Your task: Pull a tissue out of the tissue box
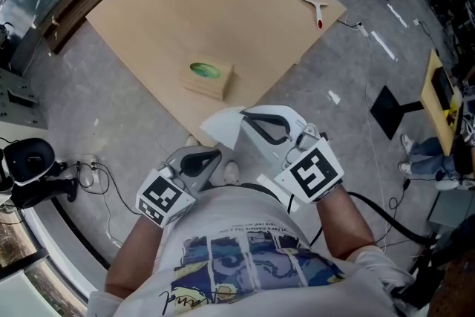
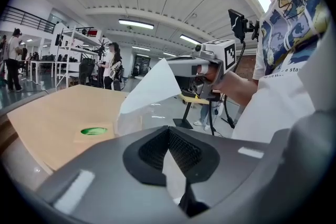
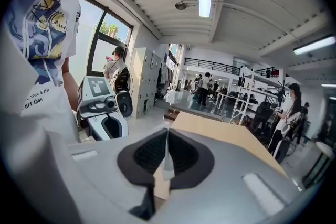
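Note:
A wooden tissue box [image 1: 208, 79] with a green oval opening [image 2: 94, 131] lies on the tan table [image 1: 223, 4], near its front edge. My right gripper [image 1: 243, 115] is shut on a white tissue [image 1: 220, 128], held up in the air in front of the table and apart from the box. In the left gripper view the tissue [image 2: 152, 89] hangs as a pointed sheet from the right gripper [image 2: 195, 66]. The right gripper view shows only a thin white edge between its jaws [image 3: 167, 131]. My left gripper [image 1: 217, 154] is shut and empty, low beside my body, its tips [image 2: 168, 128] meeting.
A white-handled tool with a red tip [image 1: 315, 9] lies at the table's far right corner. On the floor to the right sit a black stand base [image 1: 397, 109] and cables [image 1: 371, 204]. Several people stand in the background [image 2: 112, 65].

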The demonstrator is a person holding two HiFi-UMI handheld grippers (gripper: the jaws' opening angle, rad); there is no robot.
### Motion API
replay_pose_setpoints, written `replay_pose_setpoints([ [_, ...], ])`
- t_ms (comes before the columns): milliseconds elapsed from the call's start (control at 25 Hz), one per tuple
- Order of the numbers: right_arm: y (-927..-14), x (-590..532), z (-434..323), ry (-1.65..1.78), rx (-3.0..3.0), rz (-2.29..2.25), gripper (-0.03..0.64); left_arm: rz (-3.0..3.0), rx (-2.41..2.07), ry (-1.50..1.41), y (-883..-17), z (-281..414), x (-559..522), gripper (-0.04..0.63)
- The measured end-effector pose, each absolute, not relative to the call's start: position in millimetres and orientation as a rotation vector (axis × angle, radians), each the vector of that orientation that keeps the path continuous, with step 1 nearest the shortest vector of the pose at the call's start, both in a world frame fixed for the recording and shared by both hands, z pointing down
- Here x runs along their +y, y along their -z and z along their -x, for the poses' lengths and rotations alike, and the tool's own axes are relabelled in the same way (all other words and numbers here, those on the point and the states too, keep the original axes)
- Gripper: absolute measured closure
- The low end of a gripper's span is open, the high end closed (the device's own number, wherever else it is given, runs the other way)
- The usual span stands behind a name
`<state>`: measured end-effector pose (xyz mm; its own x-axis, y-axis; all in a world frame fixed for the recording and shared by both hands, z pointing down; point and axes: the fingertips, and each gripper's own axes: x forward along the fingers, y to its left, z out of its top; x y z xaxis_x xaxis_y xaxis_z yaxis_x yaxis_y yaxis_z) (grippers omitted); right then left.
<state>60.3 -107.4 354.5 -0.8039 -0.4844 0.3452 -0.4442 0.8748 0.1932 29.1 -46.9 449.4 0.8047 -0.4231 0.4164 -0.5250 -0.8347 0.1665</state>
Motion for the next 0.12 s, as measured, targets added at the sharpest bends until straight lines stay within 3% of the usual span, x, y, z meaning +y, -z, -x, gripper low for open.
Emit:
replay_pose_setpoints([
  [120, -355.7, -109.2, -62.5, 0.141, -2.658, -0.690, 0.614, -2.710, -0.733, -0.533, -451.8, -29.9, -49.3, 0.592],
])
